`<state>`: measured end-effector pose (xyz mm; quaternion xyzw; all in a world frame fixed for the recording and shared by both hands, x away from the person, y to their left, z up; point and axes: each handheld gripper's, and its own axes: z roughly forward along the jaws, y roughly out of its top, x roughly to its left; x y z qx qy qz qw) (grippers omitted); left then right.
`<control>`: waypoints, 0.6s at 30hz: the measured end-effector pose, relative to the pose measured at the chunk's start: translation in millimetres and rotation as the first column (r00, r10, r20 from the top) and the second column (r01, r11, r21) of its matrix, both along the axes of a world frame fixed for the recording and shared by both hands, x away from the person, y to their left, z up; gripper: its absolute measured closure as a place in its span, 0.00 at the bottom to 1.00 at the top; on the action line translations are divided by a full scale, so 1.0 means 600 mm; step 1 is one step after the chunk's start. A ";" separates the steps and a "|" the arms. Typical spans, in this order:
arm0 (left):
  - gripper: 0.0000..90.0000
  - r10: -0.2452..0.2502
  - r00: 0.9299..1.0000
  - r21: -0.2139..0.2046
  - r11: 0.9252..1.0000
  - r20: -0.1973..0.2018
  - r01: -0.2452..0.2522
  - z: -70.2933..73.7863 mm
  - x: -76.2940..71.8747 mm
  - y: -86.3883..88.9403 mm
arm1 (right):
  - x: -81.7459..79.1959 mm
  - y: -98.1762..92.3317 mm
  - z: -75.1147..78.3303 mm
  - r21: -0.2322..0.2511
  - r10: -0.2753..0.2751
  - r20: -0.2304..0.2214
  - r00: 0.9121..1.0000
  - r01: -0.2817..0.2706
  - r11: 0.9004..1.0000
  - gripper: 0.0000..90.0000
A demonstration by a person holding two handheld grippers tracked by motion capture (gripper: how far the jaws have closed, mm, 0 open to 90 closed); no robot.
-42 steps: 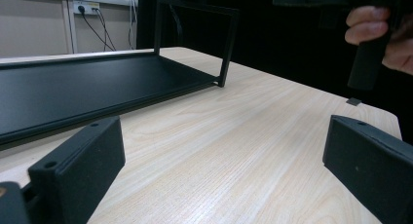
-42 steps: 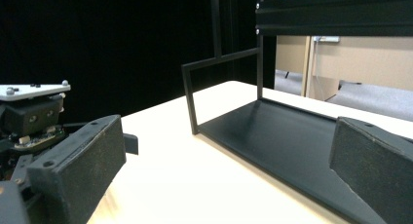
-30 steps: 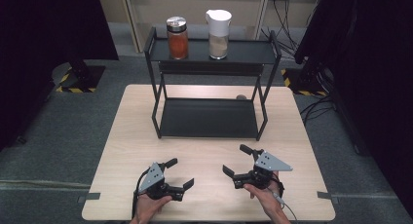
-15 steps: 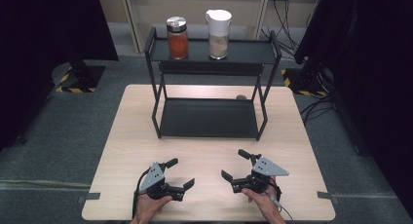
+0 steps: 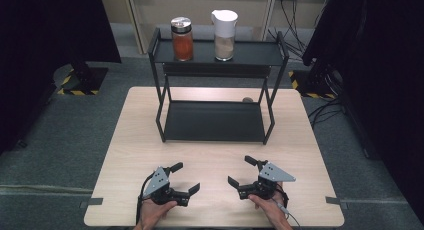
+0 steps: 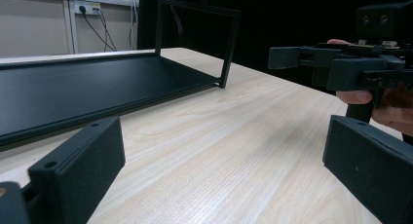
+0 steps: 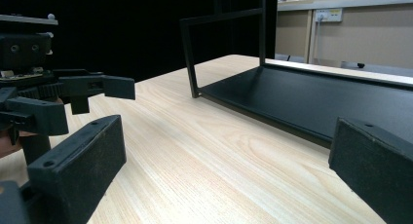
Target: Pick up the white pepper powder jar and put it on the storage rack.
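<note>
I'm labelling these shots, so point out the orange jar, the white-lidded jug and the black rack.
orange jar (image 5: 182, 44), high view, on its glass body.
white-lidded jug (image 5: 224, 46), high view, on its body below the lid.
black rack (image 5: 215, 121), high view, on its bare lower shelf.

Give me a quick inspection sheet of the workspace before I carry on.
Surface: pale wooden table, bare between rack and grippers.
Job's things: black two-tier metal rack; orange-filled glass jar with silver lid and white-lidded jug of beige powder upright on top shelf, apart.
Clutter: nothing seen.
Grippers: left hand-held gripper and right hand-held gripper open, empty, near front edge.
Cables: black leads from wall socket; gripper cable.
Surroundings: grey floor, black curtains.
</note>
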<state>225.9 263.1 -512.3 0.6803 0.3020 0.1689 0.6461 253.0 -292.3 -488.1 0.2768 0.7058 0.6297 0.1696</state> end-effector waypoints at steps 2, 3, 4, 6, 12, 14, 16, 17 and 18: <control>0.01 -0.001 1.000 0.001 1.000 0.004 0.001 0.000 -0.001 0.001 | -0.001 0.000 -0.001 0.004 -0.004 -0.006 1.000 0.004 1.000 0.00; 0.01 0.000 1.000 0.001 1.000 0.007 0.000 0.001 -0.001 0.001 | -0.002 0.000 -0.001 0.002 -0.007 -0.007 1.000 0.007 1.000 0.00; 0.01 0.000 1.000 0.001 1.000 0.006 0.000 0.001 -0.001 0.000 | -0.003 0.000 -0.001 -0.002 -0.010 -0.005 1.000 0.010 1.000 0.00; 0.01 -0.003 1.000 0.005 1.000 0.007 0.003 0.001 -0.001 0.000 | -0.004 0.000 -0.001 0.001 -0.014 -0.006 1.000 0.014 1.000 0.00; 0.01 -0.008 1.000 0.007 1.000 0.007 0.008 0.000 -0.001 -0.002 | -0.005 -0.001 -0.001 0.000 -0.017 -0.008 1.000 0.017 1.000 0.00; 0.01 -0.009 1.000 0.009 1.000 0.007 0.009 0.000 -0.001 -0.002 | -0.004 -0.001 -0.002 -0.002 -0.017 -0.008 1.000 0.017 1.000 0.00; 0.01 -0.009 1.000 0.010 1.000 0.009 0.009 0.000 -0.001 -0.003 | -0.004 -0.001 -0.002 -0.003 -0.016 -0.008 1.000 0.016 1.000 0.00; 0.01 -0.009 1.000 0.010 1.000 0.009 0.009 0.000 -0.001 -0.003 | -0.004 -0.001 -0.002 -0.004 -0.016 -0.008 1.000 0.016 1.000 0.00; 0.01 -0.010 1.000 0.010 1.000 0.009 0.010 0.000 -0.002 -0.003 | -0.004 -0.001 -0.002 -0.003 -0.017 -0.008 1.000 0.017 1.000 0.00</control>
